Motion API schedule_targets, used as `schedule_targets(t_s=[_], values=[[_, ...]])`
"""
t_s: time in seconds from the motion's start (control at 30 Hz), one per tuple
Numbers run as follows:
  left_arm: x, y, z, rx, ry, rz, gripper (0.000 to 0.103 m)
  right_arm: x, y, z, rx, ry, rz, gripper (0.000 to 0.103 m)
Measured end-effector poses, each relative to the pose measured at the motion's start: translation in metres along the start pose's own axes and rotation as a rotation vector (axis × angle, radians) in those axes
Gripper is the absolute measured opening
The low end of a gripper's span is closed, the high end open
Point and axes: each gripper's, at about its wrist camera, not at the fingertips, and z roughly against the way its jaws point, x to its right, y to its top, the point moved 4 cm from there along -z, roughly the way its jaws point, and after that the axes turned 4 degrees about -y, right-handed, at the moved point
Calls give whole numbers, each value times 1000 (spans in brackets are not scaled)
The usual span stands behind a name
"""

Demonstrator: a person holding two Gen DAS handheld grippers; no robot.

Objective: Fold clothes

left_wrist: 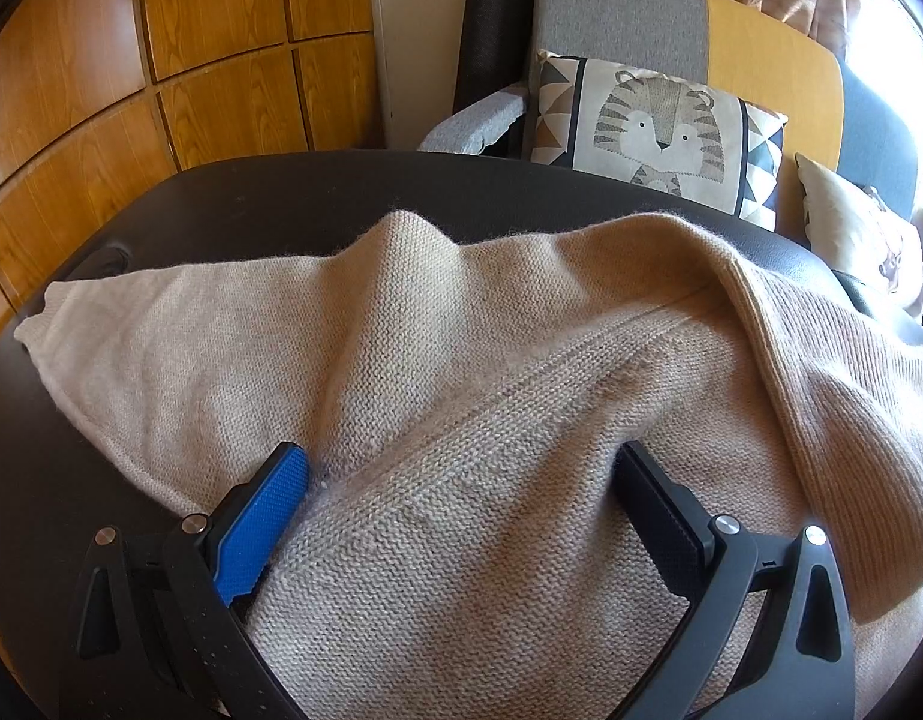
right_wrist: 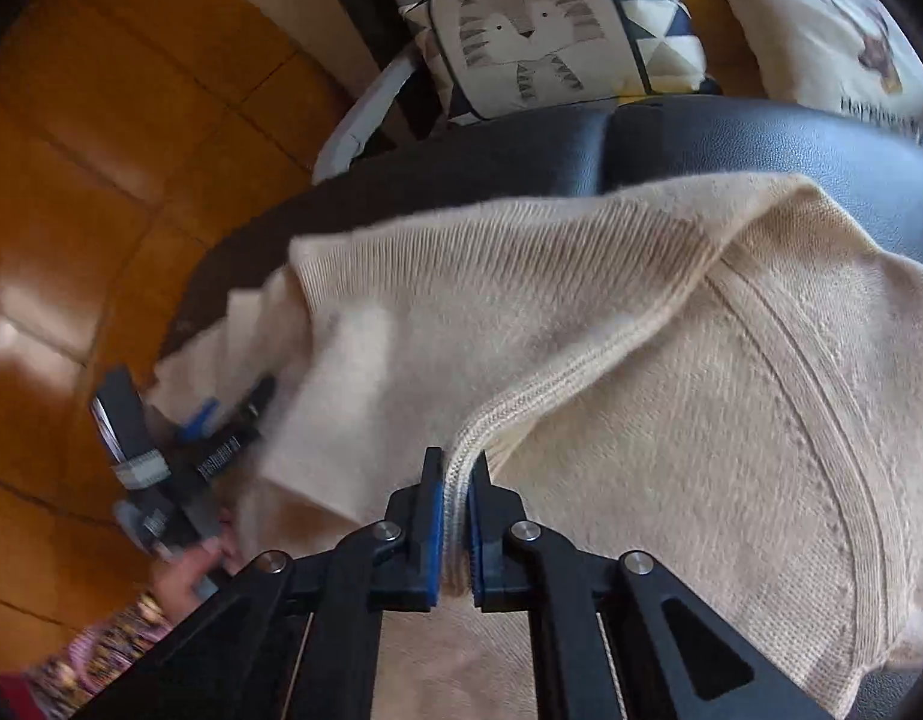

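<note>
Beige knit sweater (left_wrist: 461, 372) lying crosswise on black table (left_wrist: 281, 192), right gripper (right_wrist: 456, 468) pinching its ribbed edge, left gripper (left_wrist: 461, 468) spread over it.

The right tongs (right_wrist: 456, 468) are clamped tight, pointing steeply down, while the left tongs (left_wrist: 461, 462) gape wide.

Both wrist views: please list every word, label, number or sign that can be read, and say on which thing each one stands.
No text can be read with certainty.
Second cushion: dark lettering along its lower edge, cut off and blurred; not readable.
Left gripper, seen in the right wrist view: white labels on its body, blurred; not readable.
Tiger cushion: a picture only, no words.
Beige sweater: no tag or print visible.
</note>
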Motion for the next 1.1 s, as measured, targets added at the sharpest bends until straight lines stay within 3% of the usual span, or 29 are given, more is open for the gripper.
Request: schedule_targets(t_s=[0.13,0.27,0.37,0.43,0.47,0.6,0.83,0.9,0.93,1.0,1.1], values=[[1,0,0,5,0,1,103,7,50,4,49,81,-107,5],[1,0,0,12,0,1,103,21,117,11,189,99,-180,5],[0,0,0,15,-4,3,103,54,155,16,315,22,-302,7],[0,-1,0,19,-2,3,103,78,169,18,363,-69,-370,24],[1,-1,0,22,1,2,103,84,165,16,340,-82,-370,31],[2,-1,0,28,10,-4,103,89,144,6,274,-103,-304,31],[0,-1,0,27,13,-7,103,17,77,-11,190,-338,159,31],[1,0,0,26,15,-9,103,8,49,-5,202,-477,288,31],[1,0,0,27,18,-13,103,2,38,-6,215,-627,384,31],[3,0,0,26,23,-16,103,4,23,-8,246,-776,472,31],[3,1,-1,24,27,-18,103,19,9,-13,308,-792,441,31]])
